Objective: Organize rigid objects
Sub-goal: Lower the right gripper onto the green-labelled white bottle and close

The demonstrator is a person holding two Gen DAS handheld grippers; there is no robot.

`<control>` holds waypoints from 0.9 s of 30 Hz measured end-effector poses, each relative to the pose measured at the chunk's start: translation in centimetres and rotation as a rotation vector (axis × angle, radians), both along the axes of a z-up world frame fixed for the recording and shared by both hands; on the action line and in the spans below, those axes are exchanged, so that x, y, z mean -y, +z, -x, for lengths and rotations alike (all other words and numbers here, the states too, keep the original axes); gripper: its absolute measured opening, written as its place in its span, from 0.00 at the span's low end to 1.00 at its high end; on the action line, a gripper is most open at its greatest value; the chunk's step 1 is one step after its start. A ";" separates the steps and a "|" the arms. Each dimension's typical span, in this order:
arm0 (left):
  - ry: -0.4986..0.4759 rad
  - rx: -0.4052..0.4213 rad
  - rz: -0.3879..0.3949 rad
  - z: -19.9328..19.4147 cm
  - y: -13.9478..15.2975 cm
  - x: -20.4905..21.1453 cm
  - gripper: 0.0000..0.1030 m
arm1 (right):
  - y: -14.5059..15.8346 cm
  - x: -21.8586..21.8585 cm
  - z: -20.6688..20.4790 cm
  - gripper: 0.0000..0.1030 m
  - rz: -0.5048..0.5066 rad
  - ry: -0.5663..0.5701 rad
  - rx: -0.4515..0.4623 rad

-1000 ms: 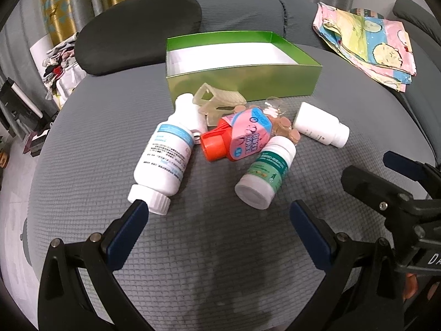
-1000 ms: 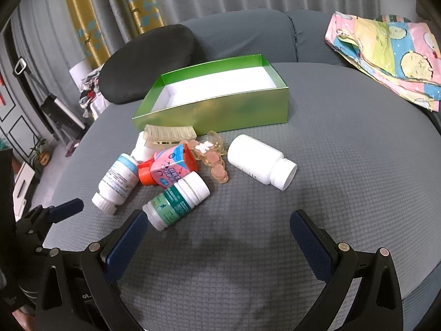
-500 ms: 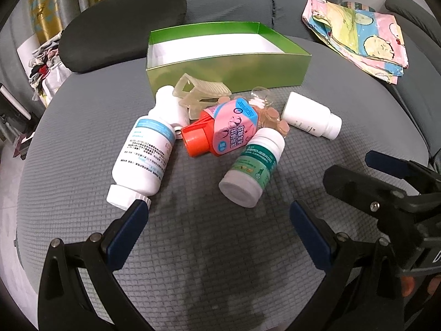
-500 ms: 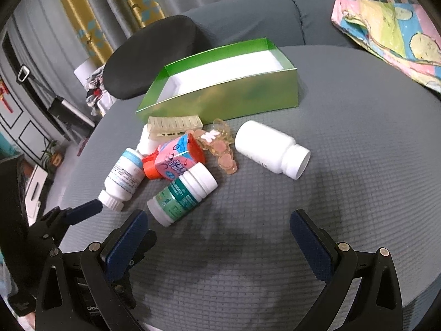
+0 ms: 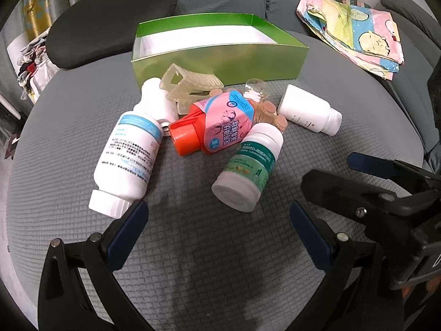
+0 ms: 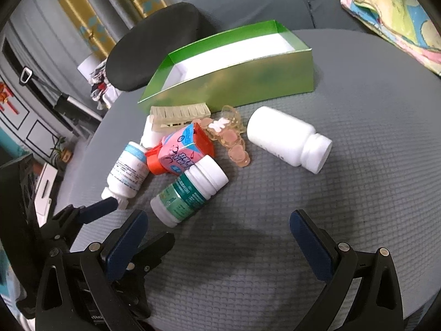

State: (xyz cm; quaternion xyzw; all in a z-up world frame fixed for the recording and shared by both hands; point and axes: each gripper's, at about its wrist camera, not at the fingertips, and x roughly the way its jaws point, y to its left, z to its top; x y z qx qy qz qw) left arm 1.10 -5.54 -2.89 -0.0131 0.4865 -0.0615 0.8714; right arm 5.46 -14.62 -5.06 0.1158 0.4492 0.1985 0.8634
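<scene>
With both grippers spread wide and empty, I judge my left gripper (image 5: 217,229) nearest the green-labelled bottle (image 5: 249,167), cap toward me.

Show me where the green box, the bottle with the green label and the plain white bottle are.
green box (image 5: 220,60): left wrist view, on its front wall.
bottle with the green label (image 5: 250,165): left wrist view, on its label.
plain white bottle (image 6: 284,138): right wrist view, on its body.

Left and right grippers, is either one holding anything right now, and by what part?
Nothing is held. The left gripper and the right gripper are both open above the grey cushion; every bottle lies free on it.
</scene>
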 end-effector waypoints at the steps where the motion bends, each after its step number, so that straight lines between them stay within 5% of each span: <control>1: -0.005 -0.001 0.003 -0.1 -0.1 0.0 0.99 | -0.1 0.0 -0.1 1.00 -0.004 0.003 -0.004; 14: -0.046 -0.016 0.076 -0.9 -1.2 -0.5 0.97 | -2.7 -1.7 -3.6 1.00 -0.125 0.047 -0.152; 23: -0.059 -0.028 0.101 -1.2 -1.9 -0.7 0.82 | -3.1 -1.8 -4.4 0.98 -0.137 0.034 -0.160; 27: -0.071 -0.034 0.124 -1.2 -2.0 -0.8 0.66 | -3.1 -2.1 -4.4 0.81 -0.162 0.050 -0.168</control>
